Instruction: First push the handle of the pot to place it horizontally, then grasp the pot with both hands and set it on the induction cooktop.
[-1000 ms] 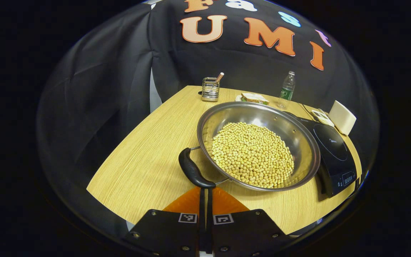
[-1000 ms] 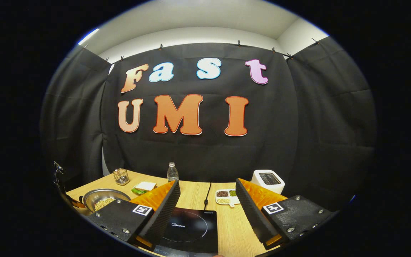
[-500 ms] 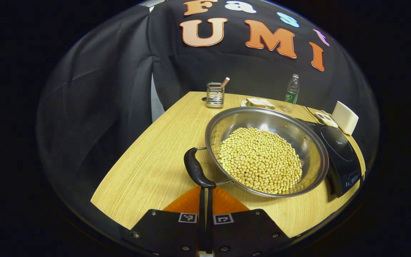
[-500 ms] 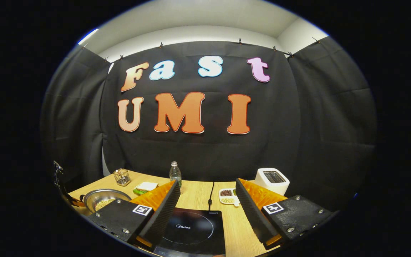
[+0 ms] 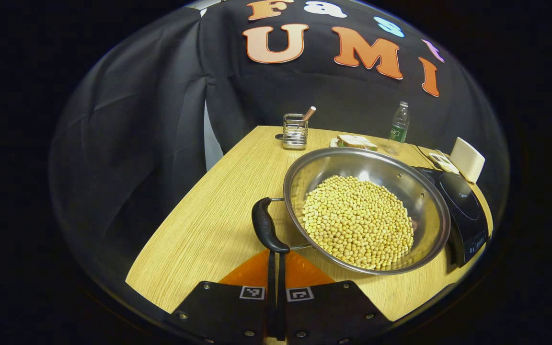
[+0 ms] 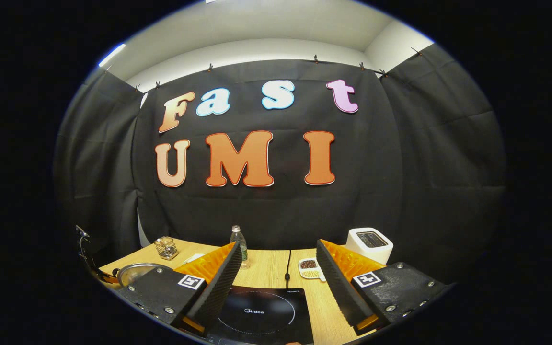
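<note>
We press our left tongs [image 5: 276, 258], pinched together, against the pot [image 5: 367, 208] handle [image 5: 267, 231]; pot sits on the tabletop [image 5: 209, 230] beside the cooktop [image 6: 259, 314]; right tongs [image 6: 276, 282] spread above it; lift remains.

One pot [image 5: 429, 211] – one cooktop [image 5: 465, 203] – one bottle [image 5: 399, 125]

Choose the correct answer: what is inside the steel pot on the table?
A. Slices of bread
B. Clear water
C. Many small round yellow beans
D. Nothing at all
C: in the left gripper view, the pot holds a heap of small yellow beans that covers its bottom, with its black handle pointing toward the left hand-held gripper.
</note>
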Demonstrator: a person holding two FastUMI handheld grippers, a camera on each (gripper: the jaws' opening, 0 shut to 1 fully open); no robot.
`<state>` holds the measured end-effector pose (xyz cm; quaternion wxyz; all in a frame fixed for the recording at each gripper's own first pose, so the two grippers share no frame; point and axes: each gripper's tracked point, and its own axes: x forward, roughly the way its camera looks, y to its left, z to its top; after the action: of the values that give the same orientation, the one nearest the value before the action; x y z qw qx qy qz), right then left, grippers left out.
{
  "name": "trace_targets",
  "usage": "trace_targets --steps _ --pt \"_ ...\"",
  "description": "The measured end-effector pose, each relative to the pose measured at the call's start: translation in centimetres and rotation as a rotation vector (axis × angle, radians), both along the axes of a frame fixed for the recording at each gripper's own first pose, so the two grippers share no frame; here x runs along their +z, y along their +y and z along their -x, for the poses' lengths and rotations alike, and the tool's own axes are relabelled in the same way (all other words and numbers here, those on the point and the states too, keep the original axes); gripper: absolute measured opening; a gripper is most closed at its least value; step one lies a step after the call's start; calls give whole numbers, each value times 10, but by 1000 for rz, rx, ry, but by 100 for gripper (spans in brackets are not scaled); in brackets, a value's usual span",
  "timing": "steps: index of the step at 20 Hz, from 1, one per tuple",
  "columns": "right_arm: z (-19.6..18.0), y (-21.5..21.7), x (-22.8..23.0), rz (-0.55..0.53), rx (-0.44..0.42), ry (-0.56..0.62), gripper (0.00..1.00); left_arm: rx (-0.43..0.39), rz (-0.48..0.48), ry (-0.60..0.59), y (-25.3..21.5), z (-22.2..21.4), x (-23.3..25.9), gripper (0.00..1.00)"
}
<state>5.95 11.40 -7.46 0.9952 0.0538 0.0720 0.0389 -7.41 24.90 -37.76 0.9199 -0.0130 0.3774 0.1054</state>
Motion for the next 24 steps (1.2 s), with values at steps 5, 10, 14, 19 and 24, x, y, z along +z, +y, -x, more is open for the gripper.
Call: trace_targets --steps 5,10,14,19,24 --pt "-1 -3 -2 0 -23 -1 97 5 3 -7 9 -10 -4 1" --pt "-1 1 -7 5 -24 10 97 -3 30 6 8 -19 -12 1" --pt "-3 6 -8 17 -21 12 97 -7 19 8 12 -27 -15 2" --pt "-5 15 -11 27 -15 14 97 -3 23 3 19 -34 -16 2" --pt "-9 27 -20 21 -16 30 97 -20 6 -7 28 -46 -19 2"
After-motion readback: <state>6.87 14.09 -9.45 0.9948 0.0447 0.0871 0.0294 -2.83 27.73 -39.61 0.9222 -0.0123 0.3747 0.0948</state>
